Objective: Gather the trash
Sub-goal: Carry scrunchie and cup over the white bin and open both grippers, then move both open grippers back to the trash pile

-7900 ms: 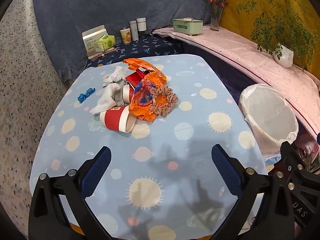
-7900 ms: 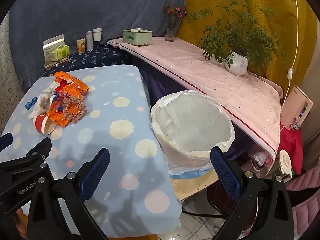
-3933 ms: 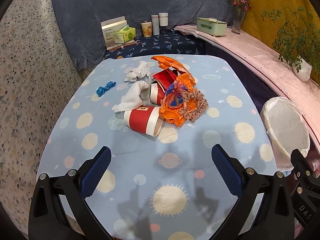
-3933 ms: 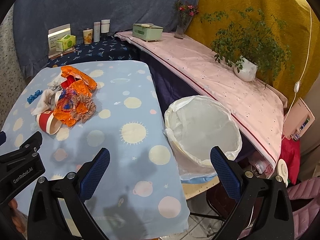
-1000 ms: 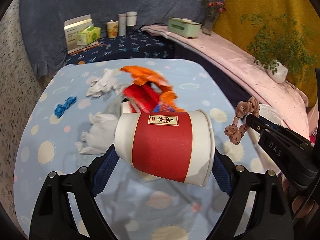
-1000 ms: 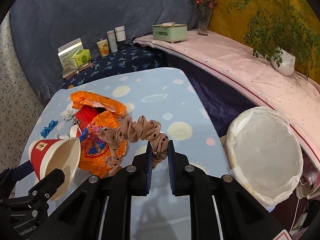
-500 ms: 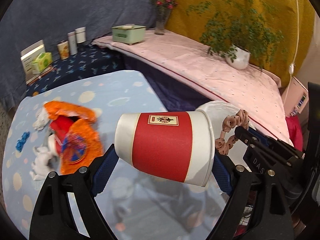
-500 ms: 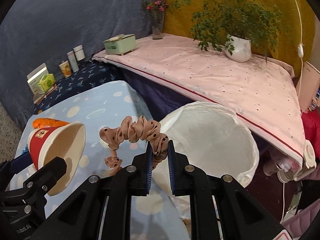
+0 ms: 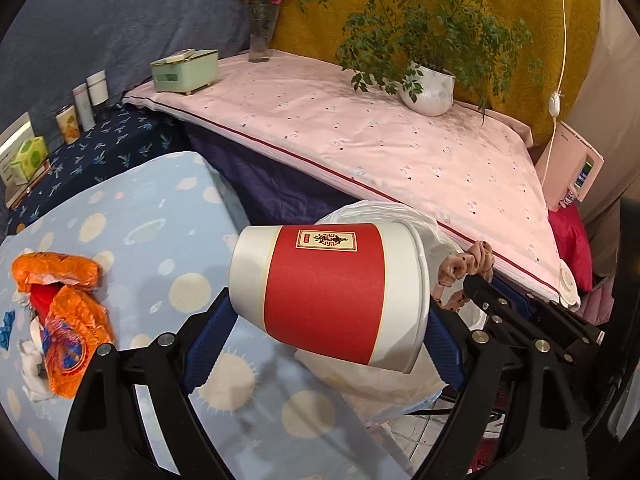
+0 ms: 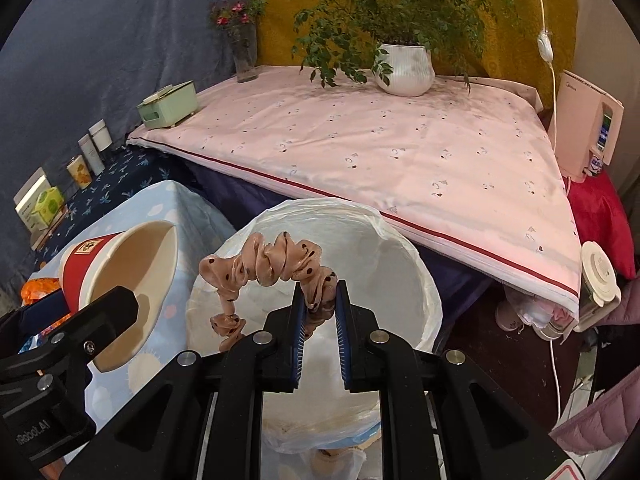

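Observation:
My left gripper point(image 9: 324, 320) is shut on a red and white paper cup point(image 9: 328, 292), held on its side at the table's right edge, partly in front of the white-lined trash bin point(image 9: 384, 384). The cup also shows at the left of the right wrist view point(image 10: 120, 276). My right gripper point(image 10: 319, 296) is shut on a pink dotted scrunchie point(image 10: 276, 264) and holds it above the open bin point(image 10: 384, 256). The scrunchie shows in the left wrist view point(image 9: 464, 268) too. Orange wrappers point(image 9: 68, 320) and white tissues point(image 9: 32, 372) lie on the blue table point(image 9: 152, 236).
A pink-covered bench point(image 10: 400, 152) stands behind the bin with a potted plant point(image 10: 404, 64), a flower vase point(image 10: 244, 60) and a green box point(image 10: 168, 106). Small jars point(image 9: 80, 108) stand on a dark blue shelf. A pink device point(image 10: 588, 128) and red cloth are at right.
Both grippers have swung further right with the cup and scrunchie, from over the table to the bin. The scrunchie now hangs over the bin's opening.

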A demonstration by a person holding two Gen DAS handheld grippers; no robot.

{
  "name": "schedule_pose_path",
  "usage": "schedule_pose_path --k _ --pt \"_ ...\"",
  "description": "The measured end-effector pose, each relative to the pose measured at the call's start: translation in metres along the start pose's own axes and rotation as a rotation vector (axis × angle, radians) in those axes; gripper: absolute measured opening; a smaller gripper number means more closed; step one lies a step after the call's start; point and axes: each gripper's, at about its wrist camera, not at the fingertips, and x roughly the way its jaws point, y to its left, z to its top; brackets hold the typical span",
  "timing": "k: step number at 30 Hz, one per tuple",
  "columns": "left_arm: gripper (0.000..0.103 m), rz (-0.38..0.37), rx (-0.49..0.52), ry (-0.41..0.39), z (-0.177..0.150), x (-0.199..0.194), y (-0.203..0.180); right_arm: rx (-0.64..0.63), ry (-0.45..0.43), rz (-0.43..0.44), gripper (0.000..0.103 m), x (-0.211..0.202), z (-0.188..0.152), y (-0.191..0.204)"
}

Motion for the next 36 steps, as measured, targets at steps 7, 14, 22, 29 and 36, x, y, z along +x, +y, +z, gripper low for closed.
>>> schedule_pose_path --k 7,14,22,29,36 --pt "0.084 0.008 0.008 0.015 0.008 0.020 -0.008 0.053 -0.015 -0.028 0.043 0.005 0.004 -0.014" --pt "0.088 0.027 -0.026 0.012 0.008 0.019 0.006 0.045 -0.028 -0.034 0.047 -0.001 0.005 -0.011" --pt "0.088 0.070 -0.064 -0.012 0.000 0.001 0.032 0.007 -0.040 -0.012 0.053 -0.015 0.002 0.012" --pt "0.089 0.119 -0.141 -0.029 -0.012 -0.018 0.069 -0.051 -0.048 0.025 0.057 -0.029 -0.004 0.048" --pt "0.089 0.202 -0.202 -0.047 -0.029 -0.041 0.115 -0.118 -0.041 0.081 0.058 -0.039 -0.016 0.093"
